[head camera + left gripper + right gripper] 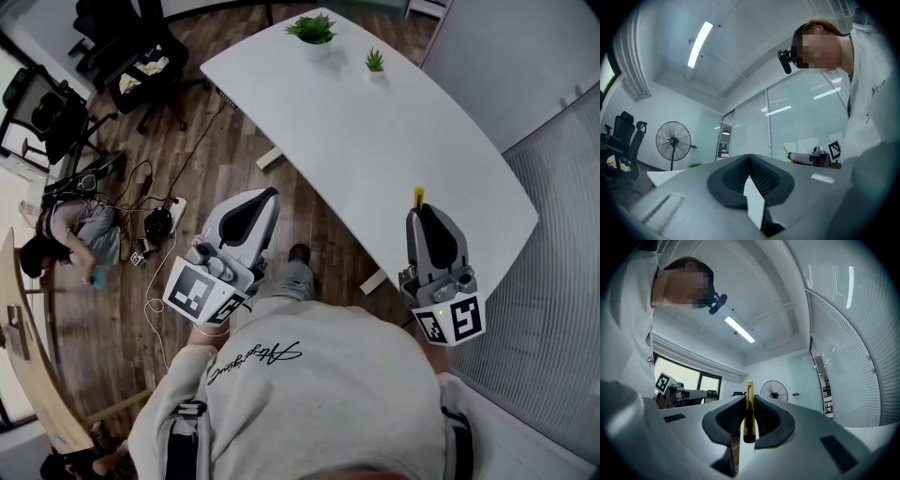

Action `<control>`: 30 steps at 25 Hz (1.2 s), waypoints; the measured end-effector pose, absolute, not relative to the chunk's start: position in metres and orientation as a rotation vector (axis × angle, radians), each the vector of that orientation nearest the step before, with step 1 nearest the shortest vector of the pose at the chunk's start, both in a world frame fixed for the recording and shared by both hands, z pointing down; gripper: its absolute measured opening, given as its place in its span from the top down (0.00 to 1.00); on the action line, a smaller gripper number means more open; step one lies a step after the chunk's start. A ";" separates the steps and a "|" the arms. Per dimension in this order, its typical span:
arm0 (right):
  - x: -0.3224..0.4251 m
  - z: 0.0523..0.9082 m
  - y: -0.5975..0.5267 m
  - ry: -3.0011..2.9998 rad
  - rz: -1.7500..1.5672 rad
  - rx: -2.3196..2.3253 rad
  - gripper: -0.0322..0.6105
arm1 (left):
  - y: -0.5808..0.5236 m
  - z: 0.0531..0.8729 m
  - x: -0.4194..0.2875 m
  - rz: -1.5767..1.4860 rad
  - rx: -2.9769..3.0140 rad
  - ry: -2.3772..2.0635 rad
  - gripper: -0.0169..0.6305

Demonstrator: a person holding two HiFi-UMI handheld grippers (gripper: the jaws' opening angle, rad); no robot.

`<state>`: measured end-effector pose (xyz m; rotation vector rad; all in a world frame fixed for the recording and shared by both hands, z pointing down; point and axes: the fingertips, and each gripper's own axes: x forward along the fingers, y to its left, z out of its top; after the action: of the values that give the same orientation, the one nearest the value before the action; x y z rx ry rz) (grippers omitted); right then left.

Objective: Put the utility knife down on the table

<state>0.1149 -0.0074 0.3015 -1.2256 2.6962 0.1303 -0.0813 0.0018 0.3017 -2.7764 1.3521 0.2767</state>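
White office table (375, 141) has nothing set on its near end yet. The right gripper (419, 208) holds the yellow utility knife (418, 195) aloft by its near right edge. Left gripper (272, 192) is closed, empty. Lowering and release remain.

In the head view the left gripper (265, 197) sits at 9 o'clock from the right gripper (421, 210). Both are held out ahead of the chest, well apart. The left one slants toward 1 o'clock and the right one points to 12 o'clock. Each marker cube is at the 6 o'clock end, nearest the body: left cube (201, 292), right cube (452, 321). The left sleeve (173, 394) runs down toward 6 o'clock from its gripper. In the left gripper view the jaws meet with nothing between them. In the right gripper view the jaws are clamped on the knife (749, 413), its yellow end poking past the tips toward 12 o'clock.
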 end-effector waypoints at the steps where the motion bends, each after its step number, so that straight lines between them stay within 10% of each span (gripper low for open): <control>1: 0.111 0.301 -0.015 2.697 0.132 -1.229 0.87 | -0.007 0.300 -0.084 0.279 -2.779 1.346 0.98; 30: 0.074 0.285 -0.156 2.569 0.166 -1.499 0.87 | -0.184 0.291 -0.122 0.238 -2.911 1.063 0.98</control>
<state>0.0745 -0.1565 0.2849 -1.4988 2.5689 0.1664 -0.1221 -0.1839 0.2910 -2.9114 1.0627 0.2376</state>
